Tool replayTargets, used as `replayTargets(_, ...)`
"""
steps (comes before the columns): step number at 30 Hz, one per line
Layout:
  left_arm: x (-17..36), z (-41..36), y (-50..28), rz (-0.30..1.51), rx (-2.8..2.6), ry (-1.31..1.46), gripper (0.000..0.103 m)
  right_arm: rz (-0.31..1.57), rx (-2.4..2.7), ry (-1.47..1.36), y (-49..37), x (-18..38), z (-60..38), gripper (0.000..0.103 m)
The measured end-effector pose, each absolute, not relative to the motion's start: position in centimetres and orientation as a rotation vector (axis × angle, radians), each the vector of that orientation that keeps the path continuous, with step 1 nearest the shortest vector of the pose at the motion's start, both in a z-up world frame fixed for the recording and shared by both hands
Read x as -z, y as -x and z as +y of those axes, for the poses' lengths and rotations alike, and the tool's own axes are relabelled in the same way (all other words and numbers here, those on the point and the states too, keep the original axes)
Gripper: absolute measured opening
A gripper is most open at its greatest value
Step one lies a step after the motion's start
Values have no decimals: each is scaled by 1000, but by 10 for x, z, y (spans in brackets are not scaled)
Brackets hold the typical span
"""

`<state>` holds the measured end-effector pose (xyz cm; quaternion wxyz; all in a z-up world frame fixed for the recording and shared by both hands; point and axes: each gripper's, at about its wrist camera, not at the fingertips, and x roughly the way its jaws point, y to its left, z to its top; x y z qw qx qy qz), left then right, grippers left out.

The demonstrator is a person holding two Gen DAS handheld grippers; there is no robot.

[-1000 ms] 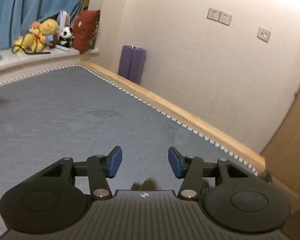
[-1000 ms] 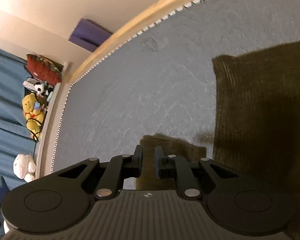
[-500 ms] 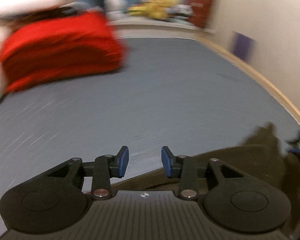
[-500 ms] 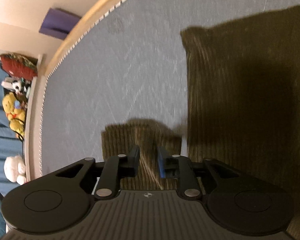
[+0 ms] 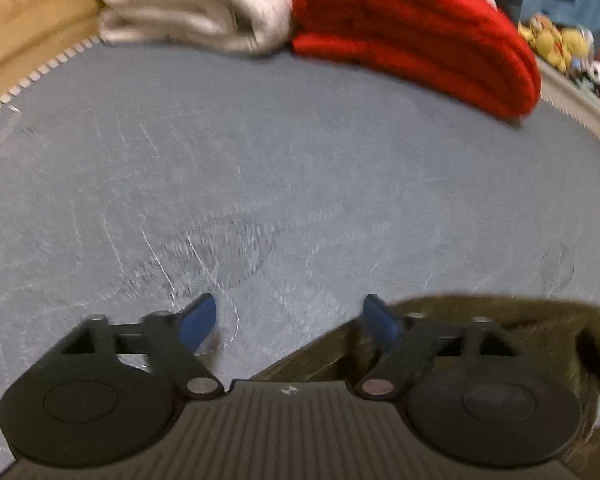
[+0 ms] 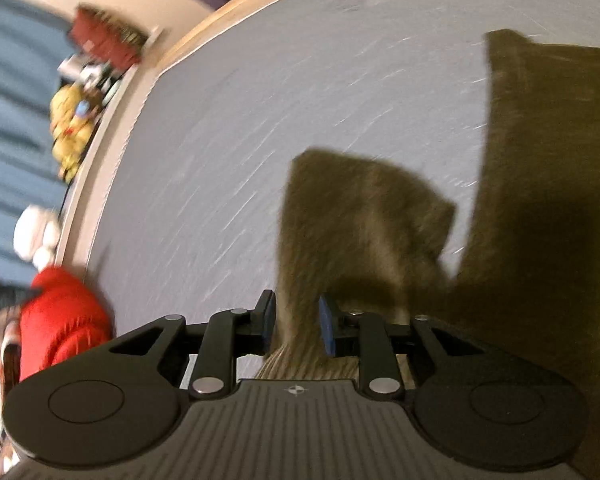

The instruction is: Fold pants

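both grippers low over olive pants (image 6: 540, 208) on a grey mat (image 5: 284, 168), set for a corner pick.

left gripper (image 5: 290, 318) with jaws opening wide, nothing between the blue pads, only bare mat there; poised just beside the pants' edge, likely to straddle it for a grab. right gripper (image 6: 296, 322) with jaws opening a little, a strip of the cloth lying between the pads; cannot tell whether pressed or merely framed, probably about to let go or re-grip. pants spread flat across the mat, one narrow part reaching toward the right gripper. well apart at the mat's far end: folded red blanket (image 5: 420, 28), white blanket (image 5: 188, 4), stuffed toys (image 5: 556, 40) on a ledge. nothing in the way of the fold.
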<state>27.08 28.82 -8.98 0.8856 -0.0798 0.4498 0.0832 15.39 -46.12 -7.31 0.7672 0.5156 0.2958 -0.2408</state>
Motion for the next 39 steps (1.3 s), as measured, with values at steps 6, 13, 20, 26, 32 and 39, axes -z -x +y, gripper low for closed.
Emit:
replayTargets(6, 119, 294, -247, 1083, 5, 109, 68, 682, 493, -1070, -162, 76, -450, 27)
replayTargets(13, 92, 272, -241, 971, -51, -190, 8, 679, 484, -1034, -167, 75, -442, 27)
replayTargets(20, 110, 232, -262, 941, -252, -351, 39, 678, 488, -1020, -166, 76, -443, 27)
replayTargets(26, 47, 195, -233, 727, -349, -165, 49, 649, 509, -1036, -163, 72, -455, 27)
replayTargets(32, 68, 103, -206, 659, 35, 94, 53, 560, 542, -1025, -154, 59, -488, 27)
replayTargets(39, 155, 48, -161, 605, 79, -140, 41, 503, 365, -856, -165, 36, -523, 27)
